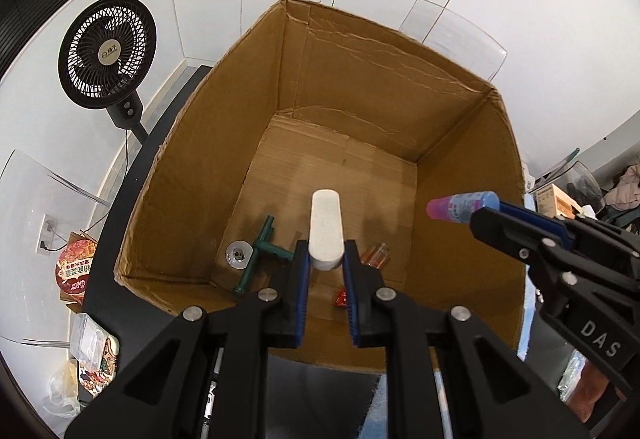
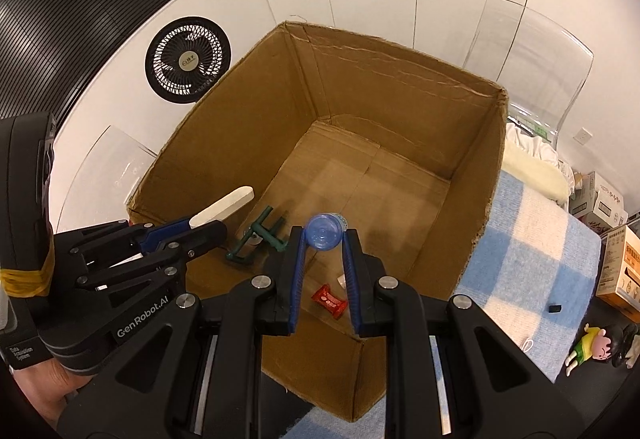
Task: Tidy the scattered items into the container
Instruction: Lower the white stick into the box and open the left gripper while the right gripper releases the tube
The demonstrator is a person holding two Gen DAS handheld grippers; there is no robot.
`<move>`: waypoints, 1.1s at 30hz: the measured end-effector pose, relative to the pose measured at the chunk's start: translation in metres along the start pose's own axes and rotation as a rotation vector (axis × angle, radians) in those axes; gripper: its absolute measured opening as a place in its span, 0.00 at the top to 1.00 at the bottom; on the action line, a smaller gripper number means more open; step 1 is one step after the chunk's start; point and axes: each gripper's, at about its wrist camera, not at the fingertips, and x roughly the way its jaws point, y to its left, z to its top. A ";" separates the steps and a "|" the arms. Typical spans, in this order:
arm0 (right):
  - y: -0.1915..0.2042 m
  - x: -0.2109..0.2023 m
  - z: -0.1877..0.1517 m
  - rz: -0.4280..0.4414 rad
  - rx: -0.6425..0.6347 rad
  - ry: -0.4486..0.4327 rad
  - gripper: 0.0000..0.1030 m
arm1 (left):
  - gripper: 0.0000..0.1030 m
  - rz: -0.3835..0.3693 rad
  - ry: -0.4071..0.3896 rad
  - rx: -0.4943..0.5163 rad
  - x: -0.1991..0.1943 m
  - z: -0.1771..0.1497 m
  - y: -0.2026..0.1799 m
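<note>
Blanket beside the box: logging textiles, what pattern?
Blue and white checks on the blanket; right wrist view.

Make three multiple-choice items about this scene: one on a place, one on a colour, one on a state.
1. Where does the red wrapper lie?
A. on the blanket
B. on the floor of the cardboard box
C. on the chair

2. What colour is the tool in the box?
A. green
B. yellow
C. white

3. What does the left gripper hold?
A. nothing
B. a fan
C. a white bar

Answers: 1 B, it rests on the box floor. 2 A, its handle is dark green. 3 C, the bar is clamped between the fingers.
</note>
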 end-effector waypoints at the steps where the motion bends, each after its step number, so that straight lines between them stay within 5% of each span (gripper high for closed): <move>1: 0.000 0.002 0.000 0.001 0.000 0.002 0.81 | 0.84 0.001 0.002 0.001 0.001 0.000 0.001; 33: -0.005 0.041 0.002 0.021 0.012 0.054 0.81 | 0.84 0.001 0.052 -0.008 0.034 0.002 0.004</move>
